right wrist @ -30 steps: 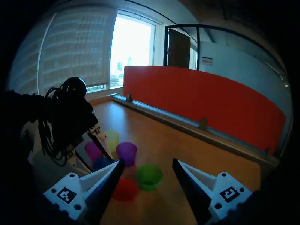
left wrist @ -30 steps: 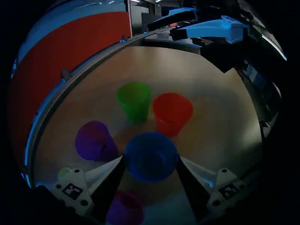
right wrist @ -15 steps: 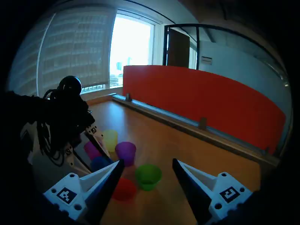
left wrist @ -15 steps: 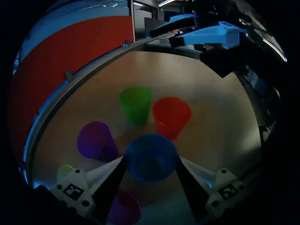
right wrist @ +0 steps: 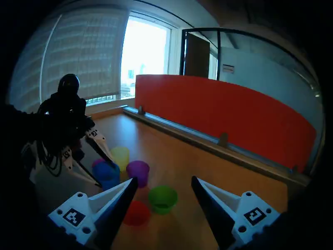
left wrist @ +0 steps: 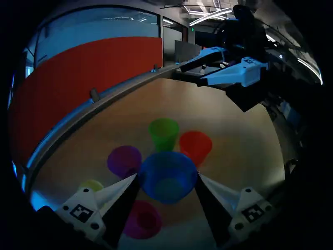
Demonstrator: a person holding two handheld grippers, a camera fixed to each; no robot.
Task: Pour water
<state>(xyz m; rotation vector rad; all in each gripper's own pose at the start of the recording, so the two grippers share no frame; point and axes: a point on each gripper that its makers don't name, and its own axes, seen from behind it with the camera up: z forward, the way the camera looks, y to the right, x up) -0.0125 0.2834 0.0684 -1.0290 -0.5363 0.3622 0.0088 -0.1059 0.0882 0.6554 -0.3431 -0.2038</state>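
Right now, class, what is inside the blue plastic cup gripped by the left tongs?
Looking down into the blue plastic cup between the left tongs, only its blue wall and paler floor show; no object. Clear water there cannot be judged in this dim light.

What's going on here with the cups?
A person holds a gripper in each hand over a wooden table. The left gripper has its jaws closed on a blue cup, held roughly upright and apparently off the table. A green cup, red cup, purple cup, pink cup and yellow cup stand on the table nearby. The right gripper hovers with jaws open and empty, facing the green cup. No pouring is visible.
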